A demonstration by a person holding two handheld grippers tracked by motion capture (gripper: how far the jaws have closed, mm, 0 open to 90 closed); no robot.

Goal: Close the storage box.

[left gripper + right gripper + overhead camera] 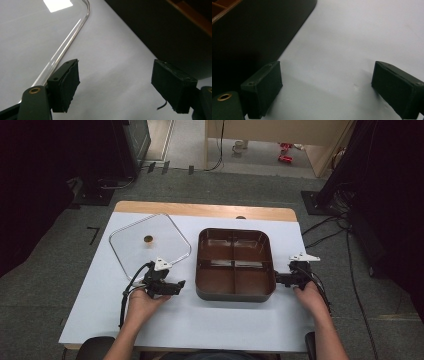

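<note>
While both hands rested low on the counter [210, 320], the left tongs [176, 287] stood open with bare white surface between their pads and nothing held. They pointed right, toward the near left corner of the brown tray [235, 292], which lay just beside them without touching. In the left gripper view the tray's dark wall [175, 37] rose close past the right pad, and the clear rim of the glass lid [67, 42] ran off past the left pad.

The right tongs [278, 279] were open too, empty, aimed left at the tray's near right corner; whether a pad touched the wall could not be told. In the right gripper view that wall [257, 35] stood beside the left pad.

The tray sat mid-counter, its inside split into four compartments. The glass lid [150, 242] lay flat to its left, toward the far side, with a small round knob [148, 239] at its middle.
</note>
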